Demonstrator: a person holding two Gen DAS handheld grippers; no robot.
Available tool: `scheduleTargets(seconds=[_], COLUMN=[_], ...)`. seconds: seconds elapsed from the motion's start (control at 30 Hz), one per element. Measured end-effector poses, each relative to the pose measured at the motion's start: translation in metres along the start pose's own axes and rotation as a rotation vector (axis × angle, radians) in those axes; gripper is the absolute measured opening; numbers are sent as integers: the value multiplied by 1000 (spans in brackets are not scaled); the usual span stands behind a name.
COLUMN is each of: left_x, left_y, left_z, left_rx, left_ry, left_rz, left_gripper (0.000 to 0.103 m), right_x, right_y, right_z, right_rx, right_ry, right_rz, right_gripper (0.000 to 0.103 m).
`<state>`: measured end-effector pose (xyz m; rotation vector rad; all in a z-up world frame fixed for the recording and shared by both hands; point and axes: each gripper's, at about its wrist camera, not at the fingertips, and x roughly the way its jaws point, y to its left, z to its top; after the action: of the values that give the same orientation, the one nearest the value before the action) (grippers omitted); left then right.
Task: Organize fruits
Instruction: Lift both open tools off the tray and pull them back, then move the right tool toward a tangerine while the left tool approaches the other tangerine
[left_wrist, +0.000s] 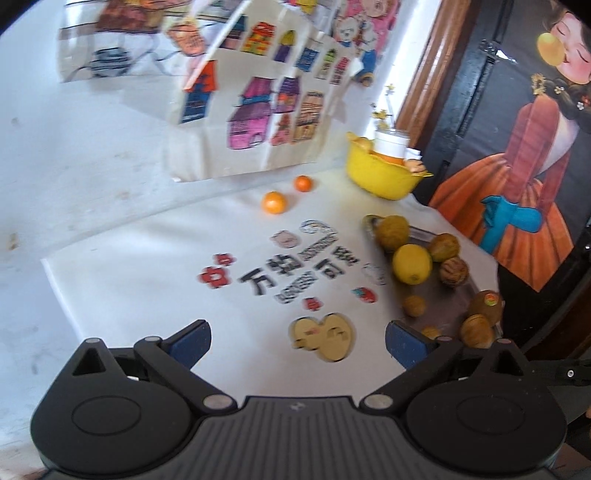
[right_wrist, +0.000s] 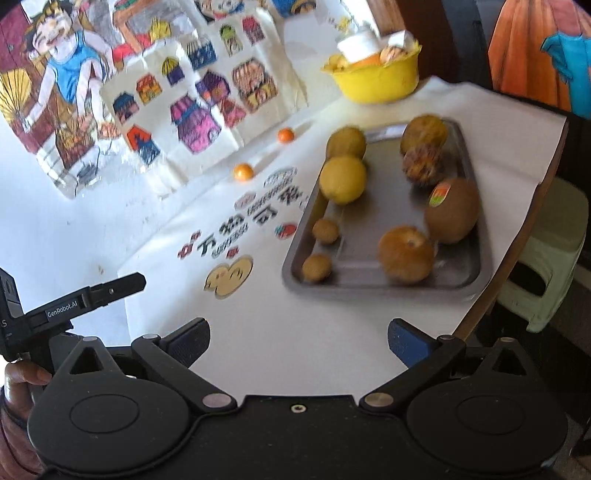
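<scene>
White tablecloth (right_wrist: 295, 332) bears steel tray (right_wrist: 476, 266); illustrated posters (right_wrist: 207, 110) behind.

Motion blur smears the tray (right_wrist: 388, 206) fruits; bowl (right_wrist: 376, 83) contents unclear.

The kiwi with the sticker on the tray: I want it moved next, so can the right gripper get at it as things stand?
Probably yes: the right gripper is open and empty, and the kiwi lies uncovered on the tray.

tray (right_wrist: 384, 284) x1 | fruit on tray x8 | loose oranges (right_wrist: 243, 171) x2 | yellow bowl (right_wrist: 376, 83) x1
</scene>
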<state>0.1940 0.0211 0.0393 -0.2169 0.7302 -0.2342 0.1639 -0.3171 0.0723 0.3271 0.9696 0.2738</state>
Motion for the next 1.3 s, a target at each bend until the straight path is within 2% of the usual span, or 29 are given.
scheduleTargets(seconds=[0.13,0.33,0.6,0.9,1.3], left_x=[-7,-17,-15,-4,27], left_y=[14,24,33,37,24], left_z=[-6,-7,3,26,70], left_rx=[37,99,150,153,152], left_ry=[17,22,41,62,-14], left_rz=[46,90,132,144,120], left_gripper=[103,103,103,103,103], right_x=[16,36,63,68,79], right_y=[9,22,37,55,79], right_z=[-7,-11,5,41,107], right_rx=[4,-12,-11,-71,-194], right_ry=[80,145,236,245,164], right_rz=[5,25,63,63,27], right_gripper=[102,102,102,102,102])
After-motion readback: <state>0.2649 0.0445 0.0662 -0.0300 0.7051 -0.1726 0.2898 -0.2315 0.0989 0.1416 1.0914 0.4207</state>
